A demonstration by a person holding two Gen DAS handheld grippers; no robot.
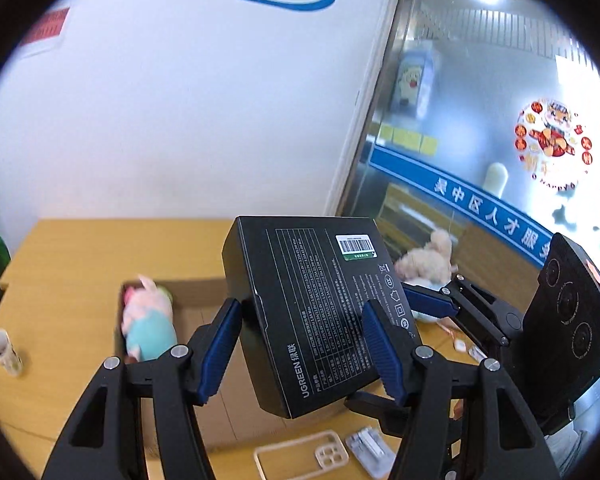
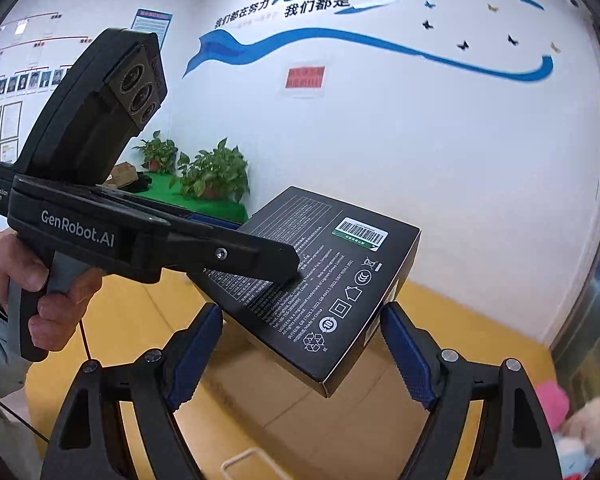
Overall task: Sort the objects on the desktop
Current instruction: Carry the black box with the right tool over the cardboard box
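A black UGREEN box [image 1: 320,312] is held tilted in the air above the wooden desk [image 1: 60,264]. My left gripper [image 1: 300,352] is shut on its near end, blue pads on both sides. In the right wrist view the same box [image 2: 324,292] sits between the fingers of my right gripper [image 2: 300,356], which are spread wide and do not touch it. The left gripper [image 2: 260,256] reaches in from the left and clamps the box. The right gripper [image 1: 428,304] also shows in the left wrist view, beside the box's right edge.
An open cardboard box [image 1: 188,292] holds a pink and teal plush toy [image 1: 148,320]. A cream plush [image 1: 424,260] lies at the back right. A clear phone case [image 1: 300,456], a small packet [image 1: 370,450] and a patterned tube [image 1: 4,352] lie on the desk. Potted plants [image 2: 212,172] stand behind.
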